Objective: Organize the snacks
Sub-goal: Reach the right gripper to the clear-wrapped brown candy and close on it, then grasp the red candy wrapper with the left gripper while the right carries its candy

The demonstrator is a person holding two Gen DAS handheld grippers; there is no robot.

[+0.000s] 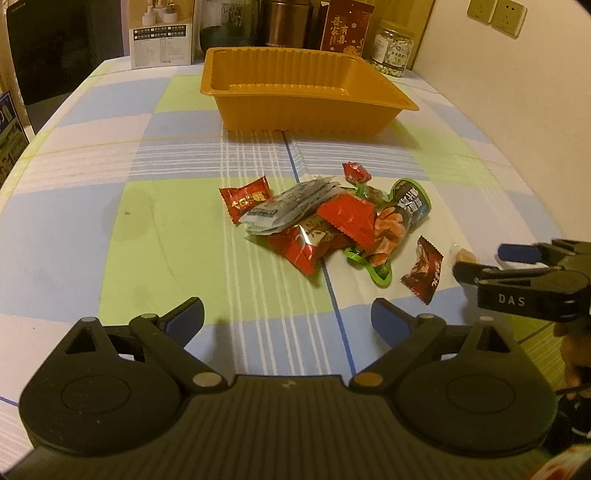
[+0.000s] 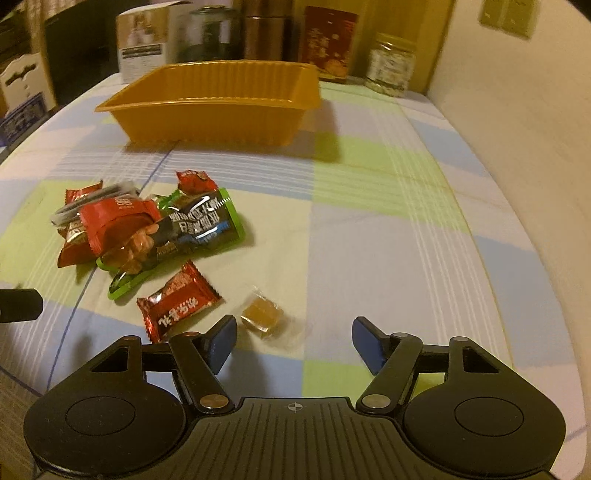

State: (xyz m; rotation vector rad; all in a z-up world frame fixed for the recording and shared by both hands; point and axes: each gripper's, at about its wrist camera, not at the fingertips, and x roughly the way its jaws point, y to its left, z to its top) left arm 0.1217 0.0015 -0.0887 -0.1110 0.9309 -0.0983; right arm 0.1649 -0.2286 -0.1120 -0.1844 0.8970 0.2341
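Note:
A pile of snack packets (image 1: 325, 218) lies mid-table, red, silver and green-black; it also shows in the right wrist view (image 2: 147, 229). An empty orange tray (image 1: 369, 110) stands behind it, also in the right wrist view (image 2: 207, 118). A dark red packet (image 2: 179, 304) and a small clear-wrapped amber candy (image 2: 262, 314) lie apart from the pile. My right gripper (image 2: 293, 336) is open, the candy just ahead of its left finger; it shows in the left wrist view (image 1: 476, 260). My left gripper (image 1: 286, 317) is open and empty, short of the pile.
Boxes (image 1: 162, 33), tins (image 1: 288, 22), a red carton (image 1: 345, 29) and a jar (image 1: 393, 48) line the table's far edge. A wall (image 1: 517, 92) runs along the right side. The checked tablecloth (image 1: 110, 221) covers the table.

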